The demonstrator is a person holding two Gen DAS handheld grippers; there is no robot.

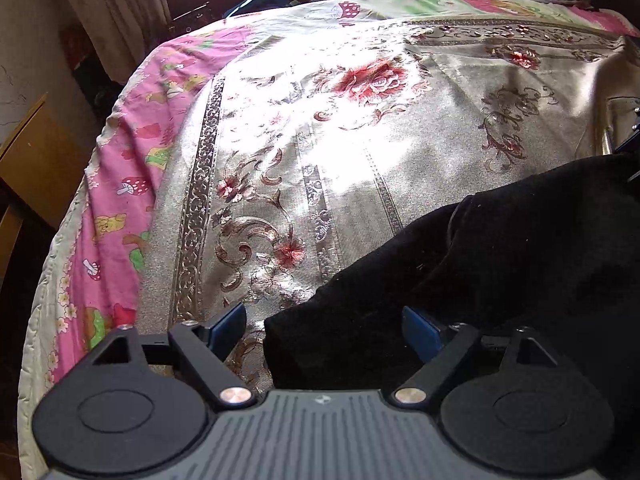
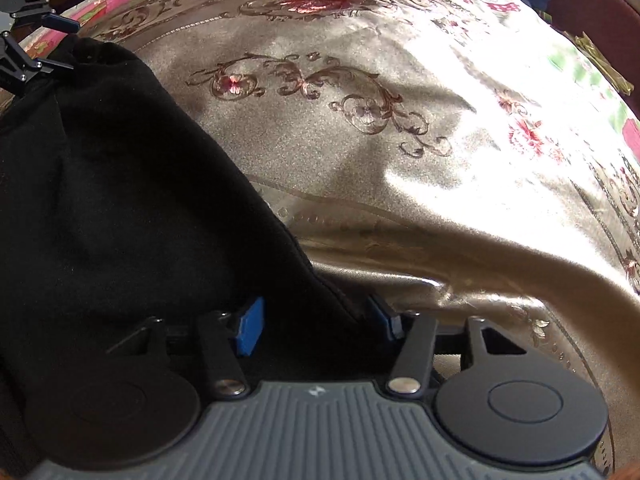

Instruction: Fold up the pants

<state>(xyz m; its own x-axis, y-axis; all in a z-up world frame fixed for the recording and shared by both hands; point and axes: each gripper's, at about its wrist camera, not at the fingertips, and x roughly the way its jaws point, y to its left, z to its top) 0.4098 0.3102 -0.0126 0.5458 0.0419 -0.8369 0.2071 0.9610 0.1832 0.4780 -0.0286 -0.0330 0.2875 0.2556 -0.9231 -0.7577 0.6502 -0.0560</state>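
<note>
Soft black fabric pants [image 1: 500, 264] lie bunched at the near edge of the shiny floral-embroidered bedspread [image 1: 360, 160], left gripper [image 1: 324, 330] spread astride their left edge, right gripper [image 2: 316, 320] half-closed around their right edge, apparently for lifting

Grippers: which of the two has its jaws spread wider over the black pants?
The left gripper: its jaws stand wide across the pants end, while the right gripper has drawn narrower around a fold.

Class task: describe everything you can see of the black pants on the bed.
The black pants are soft, fuzzy-looking dark fabric, lying crumpled and partly folded on the shiny floral bedspread. One edge lies between the left gripper's open jaws; another lies between the right gripper's jaws.
</note>
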